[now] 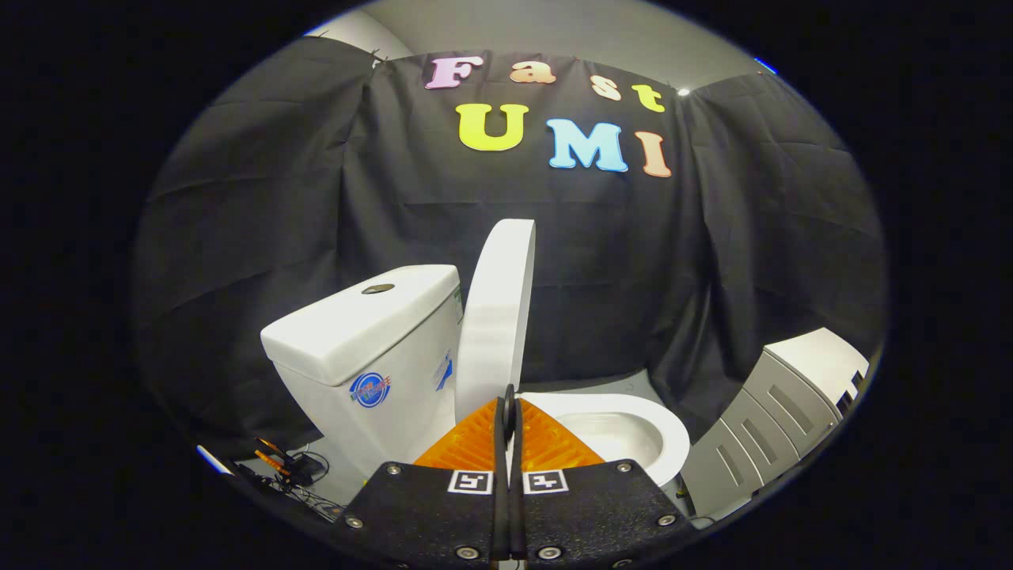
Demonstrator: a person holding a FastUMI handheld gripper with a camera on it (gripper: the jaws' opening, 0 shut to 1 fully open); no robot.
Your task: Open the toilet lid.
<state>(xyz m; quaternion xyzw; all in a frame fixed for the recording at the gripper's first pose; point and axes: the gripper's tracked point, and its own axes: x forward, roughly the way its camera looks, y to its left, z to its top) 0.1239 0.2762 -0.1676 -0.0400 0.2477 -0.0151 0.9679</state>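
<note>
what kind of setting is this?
Likely a mock bathroom in a booth: white ceramic toilet with its lid raised upright, white cistern, grey cabinet. The tool is shut, empty.

Black cloth wall (pixel 253 206) draped all round, grey ceiling (pixel 554 28) at top, grey drawer cabinet (pixel 772 423) lower right, cables (pixel 297 475) on floor lower left.

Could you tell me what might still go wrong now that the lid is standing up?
1. The toilet lid stands nearly upright beside the tank; if it is not leaning fully back, it could drop onto the seat.
2. The gripper is shut with its fingers together just in front of the lid's lower edge, holding nothing; a careless pull-back might nudge the lid forward.
</note>
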